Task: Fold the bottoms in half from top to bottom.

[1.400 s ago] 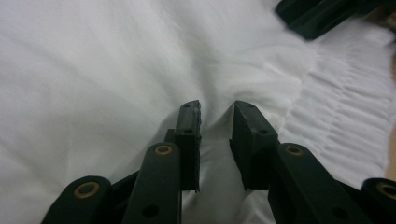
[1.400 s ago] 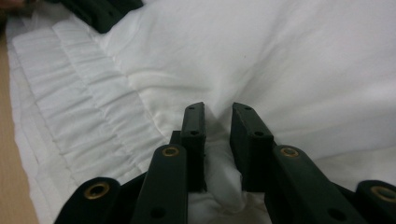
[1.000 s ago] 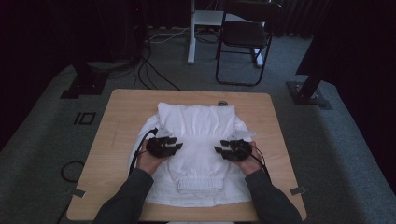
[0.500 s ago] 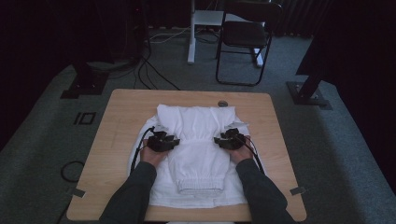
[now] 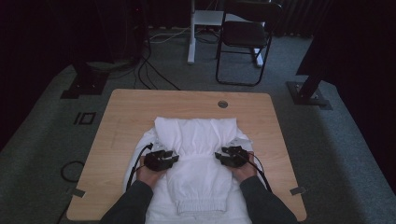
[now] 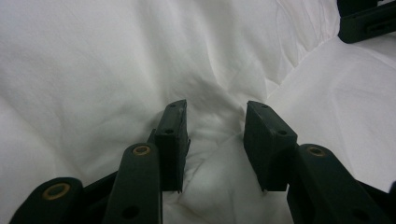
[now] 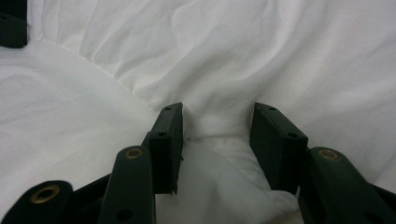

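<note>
Garment: white sweatshirt (image 5: 198, 154), spread flat across the near half of the table.
Table (image 5: 130, 112): light wood.
Left gripper (image 5: 161, 158): jaws parted, fabric bunched between.
Right gripper (image 5: 232, 156): jaws parted, a fold between.

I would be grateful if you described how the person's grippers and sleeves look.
Both the left gripper and the right gripper are black, each with two flat, blocky jaws on arms with brass-coloured pivot bushings. A black cable loops back from each. The person wears dark grey long sleeves.
</note>
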### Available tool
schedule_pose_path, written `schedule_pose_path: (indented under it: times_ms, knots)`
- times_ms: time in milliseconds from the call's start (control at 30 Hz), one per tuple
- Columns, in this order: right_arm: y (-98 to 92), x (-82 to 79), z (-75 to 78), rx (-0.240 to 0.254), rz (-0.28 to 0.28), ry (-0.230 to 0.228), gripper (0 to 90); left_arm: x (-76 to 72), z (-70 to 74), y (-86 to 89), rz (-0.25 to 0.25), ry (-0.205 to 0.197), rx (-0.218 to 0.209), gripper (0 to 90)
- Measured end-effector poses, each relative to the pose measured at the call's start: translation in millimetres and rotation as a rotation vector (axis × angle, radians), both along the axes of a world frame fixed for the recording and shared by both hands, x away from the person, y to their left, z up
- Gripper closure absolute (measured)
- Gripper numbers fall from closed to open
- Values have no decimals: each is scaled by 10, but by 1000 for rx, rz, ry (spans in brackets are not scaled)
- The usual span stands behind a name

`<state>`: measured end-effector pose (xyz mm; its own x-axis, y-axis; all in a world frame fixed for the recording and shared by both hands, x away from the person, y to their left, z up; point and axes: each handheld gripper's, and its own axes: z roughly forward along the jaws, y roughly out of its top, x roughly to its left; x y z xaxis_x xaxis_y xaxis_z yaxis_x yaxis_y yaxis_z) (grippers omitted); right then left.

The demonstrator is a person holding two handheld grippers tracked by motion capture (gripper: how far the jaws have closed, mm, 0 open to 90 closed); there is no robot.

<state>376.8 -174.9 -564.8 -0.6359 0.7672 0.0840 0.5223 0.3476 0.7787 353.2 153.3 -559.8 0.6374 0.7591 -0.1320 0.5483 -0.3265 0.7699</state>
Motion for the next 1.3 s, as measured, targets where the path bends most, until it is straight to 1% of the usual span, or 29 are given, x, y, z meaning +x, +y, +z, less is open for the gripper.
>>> schedule_pose_path:
  times_ms: [67,133,200,233,267,300,333,367,400,433,467,500,567,600,667,700,733,800,833,900,967,1000,1033,1100,1133,1167,1233,1267,1300]
  knots:
    - [-7,-85,4,-4,11,6,535,-95,-5,-12,-1,0,-3,603]
    - [-16,-180,7,-9,23,13,535,-176,-1,-21,-8,10,-1,603]
    - [-29,-234,5,-11,34,14,535,-210,36,-24,-20,33,11,601]
    - [-34,-251,0,-7,39,11,535,-202,72,-22,-22,29,27,602]
    - [-40,-255,-4,-1,41,9,536,-181,123,-14,-12,7,42,599]
    - [-47,-248,-6,6,41,11,537,-140,187,-2,15,-20,51,584]
    - [-54,-239,-6,9,44,15,538,-76,264,25,46,-46,58,572]
    - [-59,-233,-7,14,46,18,539,27,365,69,83,-73,54,556]
    - [-63,-232,-8,19,47,19,539,101,422,95,106,-86,52,540]
    - [-64,-232,-10,20,47,18,539,216,486,130,134,-95,55,525]
    - [-64,-234,-11,21,46,18,539,340,534,164,159,-91,60,507]
    - [-65,-234,-12,21,47,17,540,502,560,203,186,-76,58,489]
    - [-70,-231,-15,28,46,19,540,704,545,244,213,-41,64,456]
    - [-74,-230,-17,33,48,18,540,792,516,252,231,-34,89,450]
    - [-81,-228,-19,35,51,18,541,924,422,258,263,-28,170,448]
    - [-83,-226,-19,36,53,19,542,1002,334,279,283,2,207,446]
    - [-86,-224,-19,38,52,20,542,1032,292,296,289,17,208,427]
    - [-88,-223,-20,39,52,21,542,1074,216,332,292,46,180,396]
    - [-88,-223,-20,38,52,21,542,1082,189,339,293,51,171,389]
    - [-86,-224,-19,38,52,20,542,1081,163,342,292,34,181,356]
    - [-85,-225,-19,38,52,21,542,1086,154,349,295,35,174,312]
    - [-85,-225,-19,37,53,20,542,1109,131,390,299,65,137,312]
    - [-82,-227,-18,35,52,19,541,1114,123,412,294,69,119,295]
    - [-79,-224,-16,36,49,20,541,1114,117,409,284,59,124,290]
    - [-80,-219,-11,37,48,29,539,1116,119,405,282,60,127,293]
    - [-83,-207,-2,42,48,42,532,1115,125,401,273,64,126,306]
    - [-105,-163,41,59,58,88,510,1114,143,395,238,75,118,408]
    - [-127,-146,84,60,56,79,509,1114,148,391,228,82,112,461]
    - [-164,-131,147,52,35,44,510,1115,150,390,219,85,105,499]
